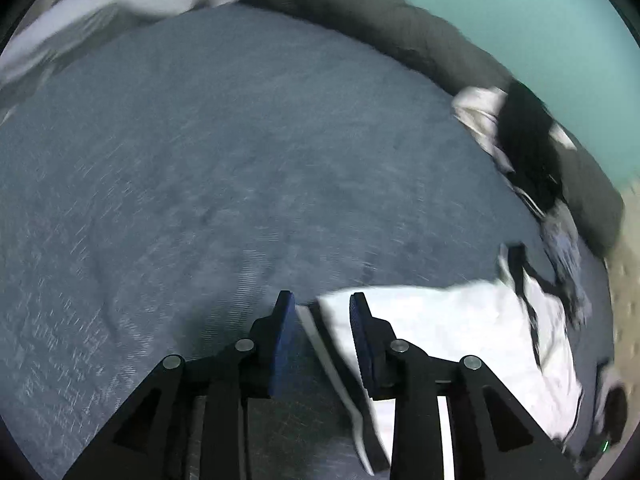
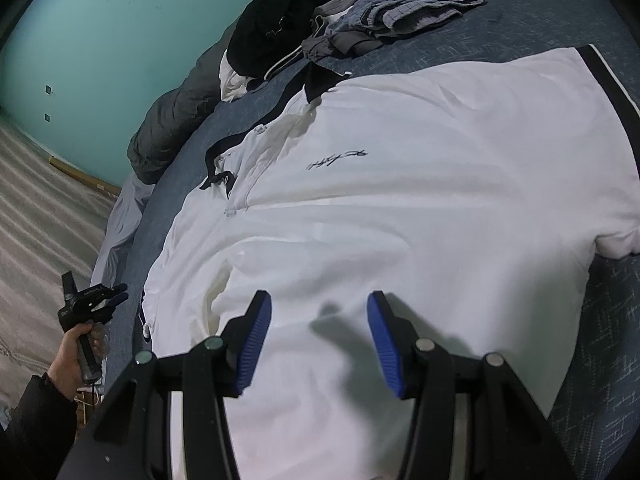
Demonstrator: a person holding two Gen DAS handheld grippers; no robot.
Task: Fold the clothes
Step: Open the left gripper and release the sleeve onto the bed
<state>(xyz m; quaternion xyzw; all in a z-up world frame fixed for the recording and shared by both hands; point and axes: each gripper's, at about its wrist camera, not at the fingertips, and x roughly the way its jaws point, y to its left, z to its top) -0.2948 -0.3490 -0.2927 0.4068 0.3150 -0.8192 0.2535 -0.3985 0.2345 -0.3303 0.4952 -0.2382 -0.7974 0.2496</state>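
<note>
Blue textured bed cover (image 2: 500, 36) carries the white, black-trimmed polo shirt (image 2: 400, 208), spread flat, soft, light and limp, probably best pinched at a hem or sleeve edge; left gripper (image 1: 322, 300) and right gripper (image 2: 318, 300) both hover with jaws released.

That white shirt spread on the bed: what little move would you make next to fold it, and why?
Probably close the left gripper on the sleeve edge next to it. The white shirt lies flat and face up on the blue bedcover, not yet folded. The left jaws stand open over its black-trimmed edge, while the right gripper hovers open above the hem, gripping nothing.
</note>
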